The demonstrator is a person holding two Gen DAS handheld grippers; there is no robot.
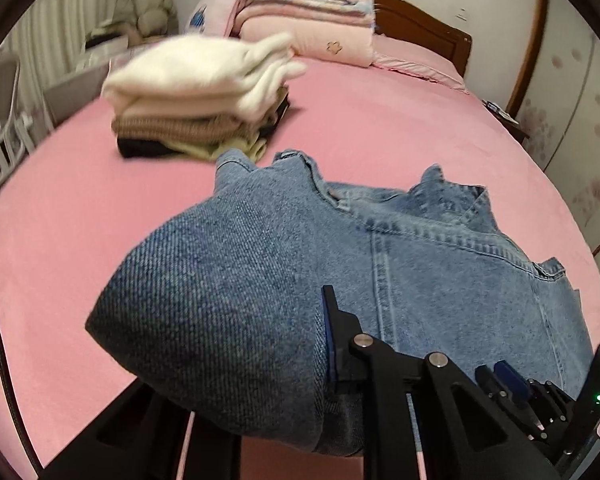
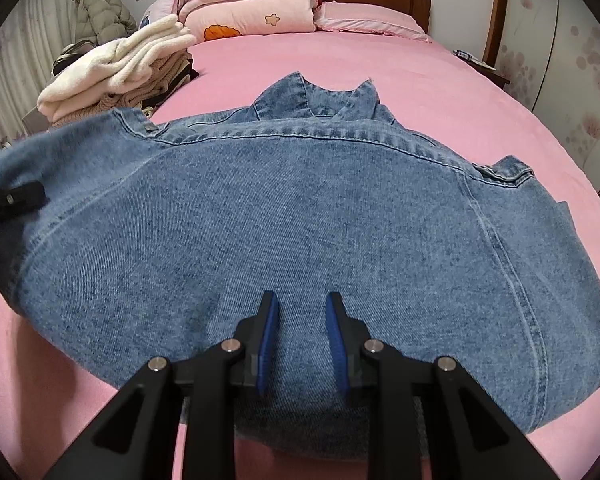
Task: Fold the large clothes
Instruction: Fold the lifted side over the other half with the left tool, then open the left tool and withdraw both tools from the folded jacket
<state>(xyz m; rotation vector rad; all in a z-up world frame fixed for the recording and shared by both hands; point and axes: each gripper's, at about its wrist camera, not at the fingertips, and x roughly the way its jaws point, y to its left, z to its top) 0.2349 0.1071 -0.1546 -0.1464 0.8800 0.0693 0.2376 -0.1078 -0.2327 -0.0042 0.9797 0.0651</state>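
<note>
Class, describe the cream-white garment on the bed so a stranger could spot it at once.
Start at the pink bed and look to its left side, short of the folded quilts at the headboard. A stack of folded clothes sits there; the cream-white garment is its fluffy top layer, paler than the tan knit beneath.

The right claw pinches the near hem of the denim jacket on the pink bed.

Blue denim jacket back-up on pink bed, left side prob. lifted.
</note>
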